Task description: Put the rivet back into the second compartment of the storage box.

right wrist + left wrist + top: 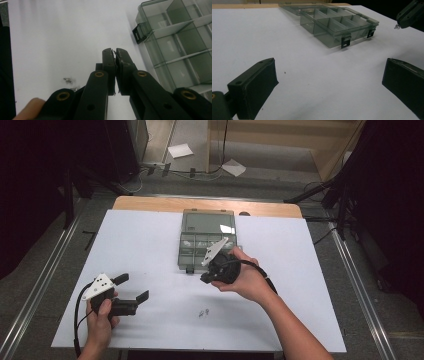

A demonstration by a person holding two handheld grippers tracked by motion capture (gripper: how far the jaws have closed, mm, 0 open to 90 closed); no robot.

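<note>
While the white table sheet (150, 245) is spreading wide under everything, the clear compartment box (207, 245) is sitting open at its far middle, lid laid back. The right gripper (206, 279) is hovering just in front of the box's near edge, jaws pinched together on a tiny screw (397, 27) that is poking from its tip. The left gripper (134, 295) is resting near the front left, jaws spread wide with nothing between them. Two more small screws (203, 312) are lying loose on the sheet, near the front edge.
</note>
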